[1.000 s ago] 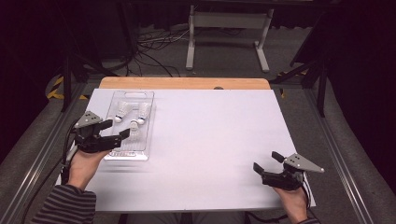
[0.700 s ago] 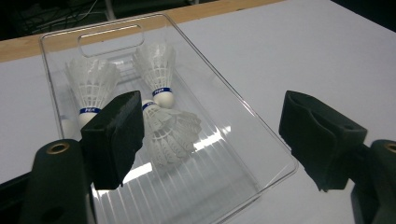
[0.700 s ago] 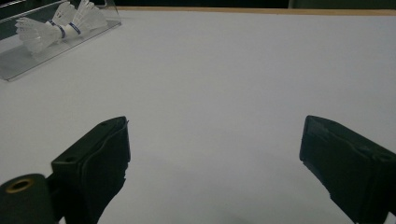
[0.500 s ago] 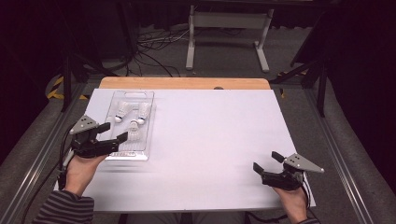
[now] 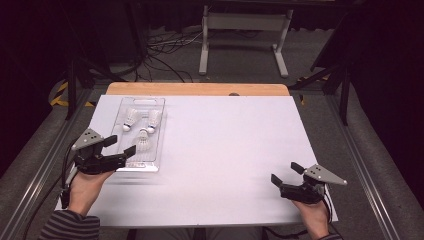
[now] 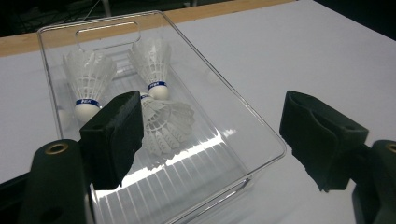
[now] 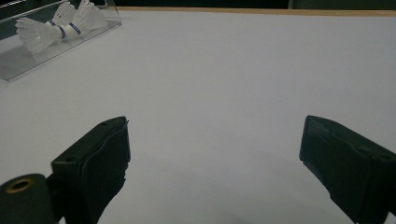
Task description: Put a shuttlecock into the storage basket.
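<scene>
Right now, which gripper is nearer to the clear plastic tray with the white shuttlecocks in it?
Left. The left gripper is open at the near end of the clear plastic tray. The right gripper is open above the white table at its near right corner, well apart from the tray.

A white worktop [image 5: 225, 150] with a bare wooden strip [image 5: 197, 89] along its far edge stands on a grey carpeted floor [image 5: 250, 55] in a dim room whose far side falls into darkness. Behind it stand a pale metal stand [image 5: 243, 30] and loose black cables [image 5: 160, 50]. Grey rails [image 5: 365, 165] flank the worktop.
</scene>
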`<state>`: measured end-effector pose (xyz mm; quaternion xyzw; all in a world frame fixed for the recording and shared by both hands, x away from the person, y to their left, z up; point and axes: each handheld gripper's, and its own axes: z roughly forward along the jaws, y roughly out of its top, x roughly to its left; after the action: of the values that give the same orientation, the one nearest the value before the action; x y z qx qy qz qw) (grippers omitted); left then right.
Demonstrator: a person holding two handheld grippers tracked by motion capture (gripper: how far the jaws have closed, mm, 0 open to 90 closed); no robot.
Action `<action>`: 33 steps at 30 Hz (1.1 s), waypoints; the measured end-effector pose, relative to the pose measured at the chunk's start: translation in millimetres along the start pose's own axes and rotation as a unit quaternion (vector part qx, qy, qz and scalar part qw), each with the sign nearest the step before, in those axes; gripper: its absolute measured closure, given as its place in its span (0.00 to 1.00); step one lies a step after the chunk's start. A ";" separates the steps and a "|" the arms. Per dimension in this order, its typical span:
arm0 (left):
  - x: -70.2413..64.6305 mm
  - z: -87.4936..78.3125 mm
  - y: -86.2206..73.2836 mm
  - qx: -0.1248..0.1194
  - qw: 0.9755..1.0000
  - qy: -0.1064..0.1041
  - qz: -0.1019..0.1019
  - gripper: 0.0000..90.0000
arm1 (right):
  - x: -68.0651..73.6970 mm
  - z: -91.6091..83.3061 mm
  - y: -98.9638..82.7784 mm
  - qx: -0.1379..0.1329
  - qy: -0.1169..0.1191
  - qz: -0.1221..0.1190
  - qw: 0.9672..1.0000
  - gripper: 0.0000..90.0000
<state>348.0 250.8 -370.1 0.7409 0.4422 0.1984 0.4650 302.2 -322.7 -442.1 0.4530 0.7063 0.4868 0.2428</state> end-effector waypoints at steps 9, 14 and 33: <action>0.9 -6.3 -5.6 -0.007 1.000 0.002 -0.004 0.25 | 0.5 0.0 0.1 0.000 -0.001 -0.001 1.000 0.10; 1.5 -9.1 -8.0 -0.008 1.000 0.004 -0.007 0.26 | 0.3 0.3 0.1 0.000 -0.001 -0.002 1.000 0.10; 1.0 -17.4 -20.3 -0.019 1.000 0.004 -0.016 0.25 | -0.2 -0.1 0.1 -0.003 0.002 0.004 1.000 0.10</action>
<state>326.7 264.1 -379.3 0.7239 0.4524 0.2021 0.4800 302.2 -323.0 -442.0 0.4544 0.7033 0.4907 0.2411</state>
